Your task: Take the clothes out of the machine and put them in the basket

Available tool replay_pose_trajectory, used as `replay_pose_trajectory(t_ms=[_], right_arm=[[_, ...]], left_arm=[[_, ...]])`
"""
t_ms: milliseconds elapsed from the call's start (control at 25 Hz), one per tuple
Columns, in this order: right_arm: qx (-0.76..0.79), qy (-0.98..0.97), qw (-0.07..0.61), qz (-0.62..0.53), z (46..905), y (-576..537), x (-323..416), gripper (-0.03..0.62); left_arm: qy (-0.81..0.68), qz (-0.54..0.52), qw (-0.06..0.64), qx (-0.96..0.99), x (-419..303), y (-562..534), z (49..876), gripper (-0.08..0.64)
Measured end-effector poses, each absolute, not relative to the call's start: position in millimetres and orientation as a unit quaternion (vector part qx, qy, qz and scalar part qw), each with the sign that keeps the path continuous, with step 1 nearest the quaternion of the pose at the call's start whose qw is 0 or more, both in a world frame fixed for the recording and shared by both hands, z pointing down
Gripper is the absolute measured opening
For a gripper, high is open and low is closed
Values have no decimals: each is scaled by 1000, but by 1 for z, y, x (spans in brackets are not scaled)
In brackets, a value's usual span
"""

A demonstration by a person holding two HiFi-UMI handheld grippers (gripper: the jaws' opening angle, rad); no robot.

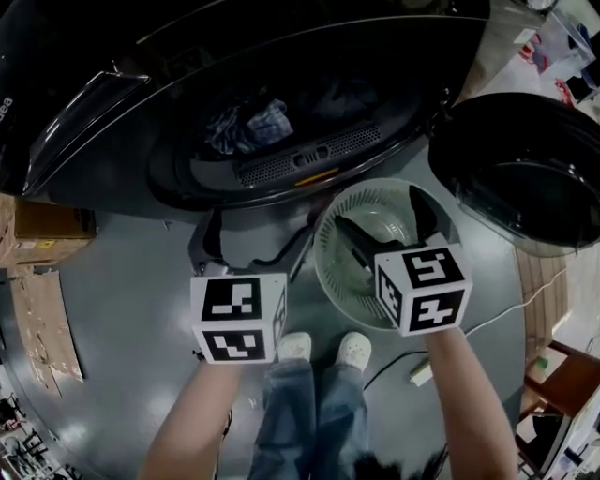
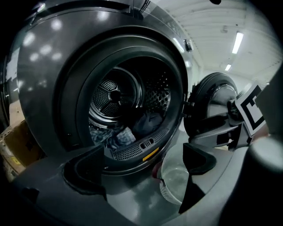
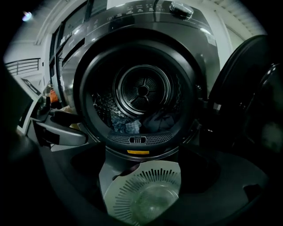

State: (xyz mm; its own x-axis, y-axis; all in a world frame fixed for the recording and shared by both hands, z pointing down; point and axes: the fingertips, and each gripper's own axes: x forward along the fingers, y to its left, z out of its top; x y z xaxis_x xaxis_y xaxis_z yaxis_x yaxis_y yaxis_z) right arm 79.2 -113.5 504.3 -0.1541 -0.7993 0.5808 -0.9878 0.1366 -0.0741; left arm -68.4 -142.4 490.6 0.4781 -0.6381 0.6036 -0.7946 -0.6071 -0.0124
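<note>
Firstly, machine (image 1: 103, 112): a big dark front-loader fills the top of the head view, its round opening facing the person.
Door (image 1: 525, 178): swung fully open to the right, well clear of the opening.
Basket (image 1: 328, 281): pale and round with a slotted wall. It sits on the grey floor (image 1: 141, 272) just in front of the opening, a little to the right and near the door. It is empty.
Clothes (image 3: 126, 126): all inside the drum (image 3: 142, 90), heaped low behind the front lip. A blue checked piece lies on the left, touching a darker piece on the right. With none in the basket, the task looks barely begun.
Left gripper (image 2: 141, 159): jaws spread wide with nothing between them, held short of the opening and aimed at the heap.
Right gripper (image 1: 386, 230): jaws also spread wide and empty, hanging over the basket.
Risk, slipping: a pinch on only a corner could let a piece slide free and drop on the floor short of the basket.
Risk, snagging: cloth dragged over the lip could catch on the grille (image 3: 138, 139) there.
Risk, knocking: the light basket could be shoved aside by a gripper or by the shoes (image 1: 323, 349) close behind it.
Head view only: both forearms, the shoes and a cardboard box (image 1: 42, 234) at the left.
Gripper views only: the drum's perforated back wall.
Left gripper view only: ceiling lights (image 2: 237, 43).
Right gripper view only: the control knob (image 3: 182, 9) on top.
</note>
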Motion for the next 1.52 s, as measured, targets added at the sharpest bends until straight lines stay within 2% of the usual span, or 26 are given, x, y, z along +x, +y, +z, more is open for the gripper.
replay_pose_trajectory(t_ms=[280, 600, 920, 1520], right_arm=[[629, -718, 180, 237, 533, -149, 85, 492], [633, -726, 187, 190, 541, -206, 101, 472], [618, -740, 208, 162, 555, -259, 102, 449], [622, -671, 354, 196, 603, -347, 105, 426]], left_arm=[[-403, 275, 114, 865, -52, -163, 508, 557], [-388, 245, 68, 886, -26, -187, 516, 557], [-438, 212, 47, 873, -21, -223, 528, 557], [-472, 220, 83, 850, -34, -259, 540, 557]])
